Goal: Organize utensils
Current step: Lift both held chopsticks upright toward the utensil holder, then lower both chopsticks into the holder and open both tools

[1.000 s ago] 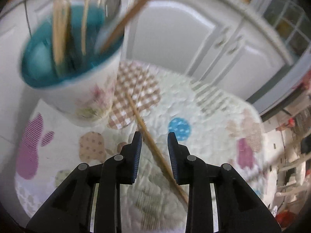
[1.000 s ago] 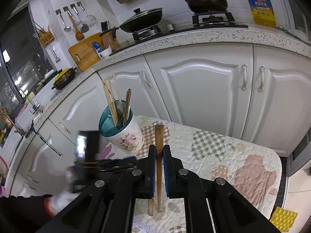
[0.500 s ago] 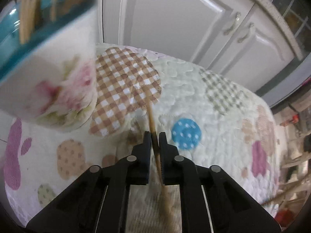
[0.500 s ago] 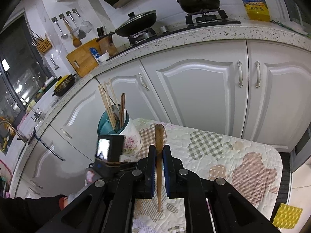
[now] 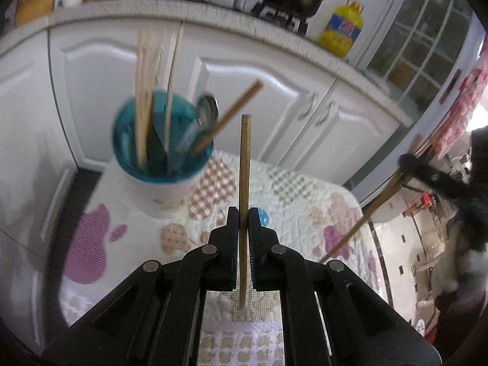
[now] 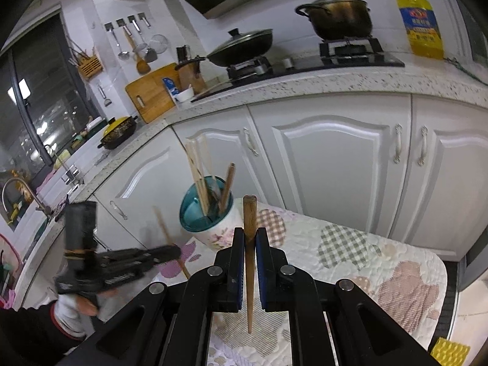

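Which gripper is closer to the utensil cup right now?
Left. The left gripper, shut on a chopstick, is just beside the utensil cup. The right gripper, shut on a darker chopstick, sits farther back over the quilted mat.

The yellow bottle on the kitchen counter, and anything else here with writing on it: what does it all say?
Nothing can be read as words.
Yellow oil bottle: a blue label with red and yellow print, too small and blurred to read in both views.
Small blue and white carton by the cutting board: printed, but too small to read.
Flowered utensil cup: only a flower pattern, no text.
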`<control>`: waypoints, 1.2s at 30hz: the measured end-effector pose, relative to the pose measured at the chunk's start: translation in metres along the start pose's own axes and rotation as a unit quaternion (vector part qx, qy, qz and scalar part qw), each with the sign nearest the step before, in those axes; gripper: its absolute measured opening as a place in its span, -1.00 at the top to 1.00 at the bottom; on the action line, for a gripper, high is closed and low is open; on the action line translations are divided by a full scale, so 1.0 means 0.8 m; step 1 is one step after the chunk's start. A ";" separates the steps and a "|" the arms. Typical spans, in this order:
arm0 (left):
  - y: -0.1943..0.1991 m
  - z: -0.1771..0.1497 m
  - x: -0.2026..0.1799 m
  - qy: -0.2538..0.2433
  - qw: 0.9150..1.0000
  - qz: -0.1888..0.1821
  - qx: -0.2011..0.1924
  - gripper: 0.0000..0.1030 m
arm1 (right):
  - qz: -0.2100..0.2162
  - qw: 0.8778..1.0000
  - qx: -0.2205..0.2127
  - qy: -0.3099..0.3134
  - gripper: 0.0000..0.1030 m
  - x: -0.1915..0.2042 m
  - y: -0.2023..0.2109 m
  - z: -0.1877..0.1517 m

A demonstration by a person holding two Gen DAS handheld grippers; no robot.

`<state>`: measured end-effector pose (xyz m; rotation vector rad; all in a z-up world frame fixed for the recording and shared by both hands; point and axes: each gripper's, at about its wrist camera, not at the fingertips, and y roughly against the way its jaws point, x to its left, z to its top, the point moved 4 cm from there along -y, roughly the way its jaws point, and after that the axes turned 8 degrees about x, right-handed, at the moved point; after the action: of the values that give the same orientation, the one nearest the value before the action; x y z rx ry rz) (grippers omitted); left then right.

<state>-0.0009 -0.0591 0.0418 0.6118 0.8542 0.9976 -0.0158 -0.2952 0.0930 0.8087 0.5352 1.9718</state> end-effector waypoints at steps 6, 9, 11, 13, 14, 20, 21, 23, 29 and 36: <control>0.075 0.024 0.013 0.005 0.999 -0.002 -0.047 0.91 | 0.013 1.000 -0.009 0.018 0.87 0.028 -0.001 0.022; 0.109 0.038 0.022 0.004 0.997 0.005 -0.073 0.91 | 0.020 0.999 -0.014 0.029 0.87 0.043 -0.004 0.036; 0.127 0.050 0.028 0.005 0.996 0.015 -0.089 0.91 | 0.026 0.999 -0.019 0.033 0.87 0.053 -0.008 0.051; 0.140 0.064 0.035 0.008 0.994 0.028 -0.104 0.91 | 0.037 0.998 -0.022 0.035 0.87 0.061 -0.013 0.065; 0.146 0.071 0.038 0.009 0.993 0.032 -0.111 0.91 | 0.041 0.998 -0.023 0.039 0.87 0.067 -0.016 0.074; 0.165 0.119 0.060 0.012 0.987 0.065 -0.148 0.91 | 0.051 0.996 -0.036 0.067 0.87 0.106 -0.034 0.130; 0.164 0.126 0.063 0.011 0.985 0.073 -0.154 0.91 | 0.050 0.995 -0.040 0.070 0.87 0.111 -0.038 0.140; 0.162 0.135 0.068 0.008 0.984 0.085 -0.158 0.91 | 0.045 0.995 -0.045 0.076 0.87 0.118 -0.048 0.155; 0.121 0.152 0.091 0.017 0.983 0.109 -0.145 0.91 | 0.026 0.996 -0.047 0.070 0.87 0.117 -0.099 0.169; 0.050 0.141 0.112 0.032 0.986 0.127 -0.103 0.91 | 0.021 0.999 -0.005 0.032 0.87 0.091 -0.166 0.138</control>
<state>0.1000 0.0316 0.1038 0.5208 0.7286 1.3251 0.1142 -0.1611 0.1074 0.7588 0.5501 2.0439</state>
